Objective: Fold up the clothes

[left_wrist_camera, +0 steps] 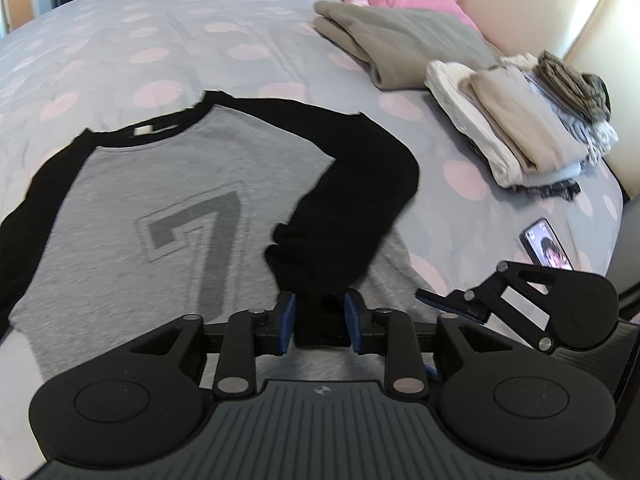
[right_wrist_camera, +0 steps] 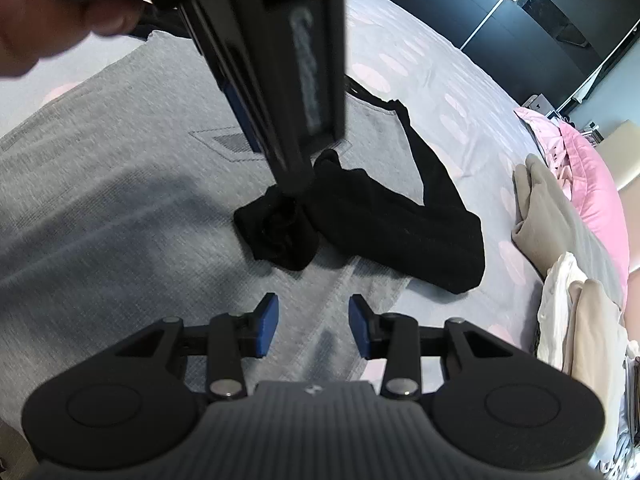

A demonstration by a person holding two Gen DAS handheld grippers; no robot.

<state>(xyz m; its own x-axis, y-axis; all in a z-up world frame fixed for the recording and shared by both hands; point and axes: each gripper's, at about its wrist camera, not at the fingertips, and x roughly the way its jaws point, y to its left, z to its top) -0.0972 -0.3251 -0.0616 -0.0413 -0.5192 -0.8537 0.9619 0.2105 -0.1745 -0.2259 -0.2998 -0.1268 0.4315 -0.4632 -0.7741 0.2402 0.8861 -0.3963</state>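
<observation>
Grey shirt (left_wrist_camera: 152, 208) with black sleeves lies flat on the bed (left_wrist_camera: 120, 52), centre frame. Left claw (left_wrist_camera: 320, 316) holds the black sleeve cuff (left_wrist_camera: 316, 280) between its blue pads, folded over the shirt. Right claw (right_wrist_camera: 314, 326), lower centre, stands apart and empty above the hem.

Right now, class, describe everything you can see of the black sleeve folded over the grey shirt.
The black sleeve is soft knit, joined at the grey shirt's shoulder, bent at the elbow and folded inward across the chest. Its bunched cuff lies between the left hand-held gripper's blue pads; whether they press it is unclear. It rests on the shirt and the bedspread.
</observation>
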